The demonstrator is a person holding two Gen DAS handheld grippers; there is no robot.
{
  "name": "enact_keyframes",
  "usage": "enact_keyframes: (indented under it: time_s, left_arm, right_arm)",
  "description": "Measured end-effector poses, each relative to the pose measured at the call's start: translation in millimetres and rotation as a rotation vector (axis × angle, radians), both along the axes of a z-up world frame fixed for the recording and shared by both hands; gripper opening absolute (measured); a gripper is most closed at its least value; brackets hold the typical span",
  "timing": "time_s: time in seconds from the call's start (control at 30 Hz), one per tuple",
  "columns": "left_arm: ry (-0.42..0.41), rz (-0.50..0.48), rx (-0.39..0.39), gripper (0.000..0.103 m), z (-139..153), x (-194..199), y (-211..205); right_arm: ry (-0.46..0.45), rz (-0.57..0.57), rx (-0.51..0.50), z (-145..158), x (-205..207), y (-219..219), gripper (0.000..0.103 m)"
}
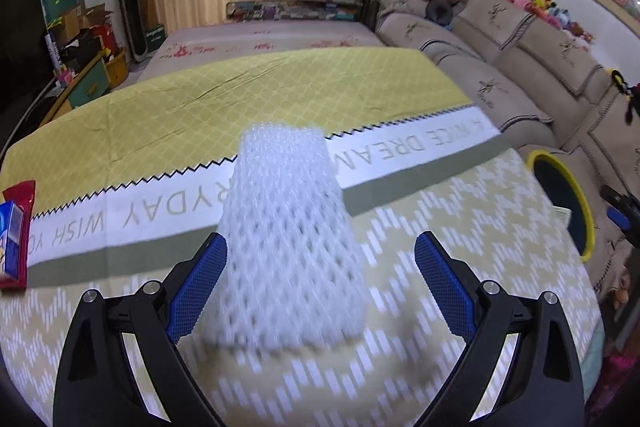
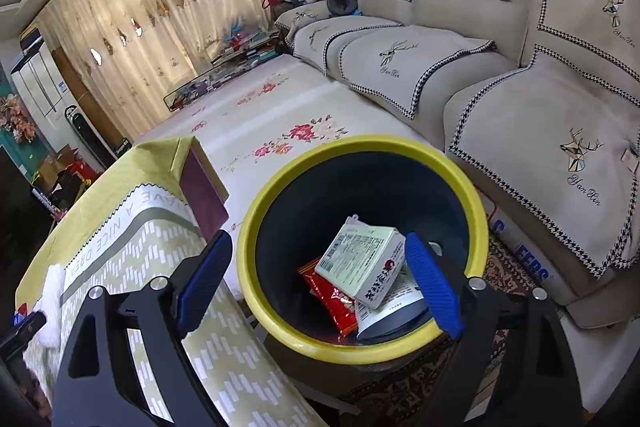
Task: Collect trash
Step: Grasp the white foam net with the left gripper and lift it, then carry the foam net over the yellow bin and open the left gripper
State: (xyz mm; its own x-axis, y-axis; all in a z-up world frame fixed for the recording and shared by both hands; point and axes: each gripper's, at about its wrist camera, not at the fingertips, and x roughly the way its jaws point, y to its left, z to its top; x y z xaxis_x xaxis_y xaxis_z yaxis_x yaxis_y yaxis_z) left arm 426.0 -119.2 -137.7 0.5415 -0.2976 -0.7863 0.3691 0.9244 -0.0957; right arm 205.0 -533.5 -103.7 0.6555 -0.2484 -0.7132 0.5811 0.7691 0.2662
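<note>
A white foam net sleeve [image 1: 288, 235] lies on the yellow patterned tablecloth [image 1: 420, 307]. My left gripper [image 1: 320, 239] is open around it: the left pad [image 1: 200, 279] is at the sleeve's side, the right pad [image 1: 444, 287] well apart from it. A red snack packet [image 1: 16, 235] lies at the table's left edge. In the right wrist view, my right gripper [image 2: 316, 239] hangs open and empty over the yellow-rimmed bin [image 2: 360, 351]. Inside the bin lie a white-and-green box [image 2: 360, 263], a red packet [image 2: 328, 299] and another white pack [image 2: 392, 311]. The foam sleeve [image 2: 54, 291] shows far left.
The bin [image 1: 560, 203] stands on the floor just off the table's right edge. A beige sofa [image 2: 520, 99] runs behind it, with a floral mat [image 2: 280, 115] on the floor between. The table's corner [image 2: 192, 147] is near the bin.
</note>
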Motion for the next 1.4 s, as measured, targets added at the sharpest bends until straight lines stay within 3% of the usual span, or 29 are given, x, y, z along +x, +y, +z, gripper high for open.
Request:
enact_keyframes:
  time_s: [0.3, 0.43, 0.5, 0.6, 0.67, 0.73, 0.9, 1.03, 1.4]
  left_arm:
    - [0.012, 0.031, 0.062, 0.093, -10, 25, -19]
    - [-0.005, 0.046, 0.101, 0.065, -10, 25, -24]
    - [-0.002, 0.048, 0.101, 0.06, -9, 25, -24]
    - [-0.005, 0.046, 0.096, 0.041, -6, 26, -25]
    - [-0.009, 0.042, 0.088, 0.021, -2, 23, -26]
    - [-0.013, 0.031, 0.081, 0.016, 3, 20, -30]
    - [-0.056, -0.045, 0.062, 0.014, 27, 3, -58]
    - [-0.079, -0.158, 0.033, 0.014, 47, -15, -108]
    - [-0.065, -0.481, -0.026, 0.014, 61, -70, -296]
  right_arm:
    - [0.003, 0.034, 0.022, -5, 4, 5, 0.083]
    - [-0.003, 0.043, 0.025, -3, 4, 6, 0.083]
    - [-0.009, 0.047, 0.028, -2, 3, 6, 0.083]
    - [-0.018, 0.049, 0.032, -1, 0, 5, 0.083]
    - [-0.022, 0.05, 0.032, 0, -1, 5, 0.083]
    - [-0.028, 0.053, 0.035, 1, -4, 3, 0.083]
    - [-0.049, 0.052, 0.043, 5, -16, -5, 0.083]
    - [-0.065, 0.044, 0.048, 8, -30, -15, 0.083]
    - [-0.071, -0.021, 0.031, 18, -80, -52, 0.083]
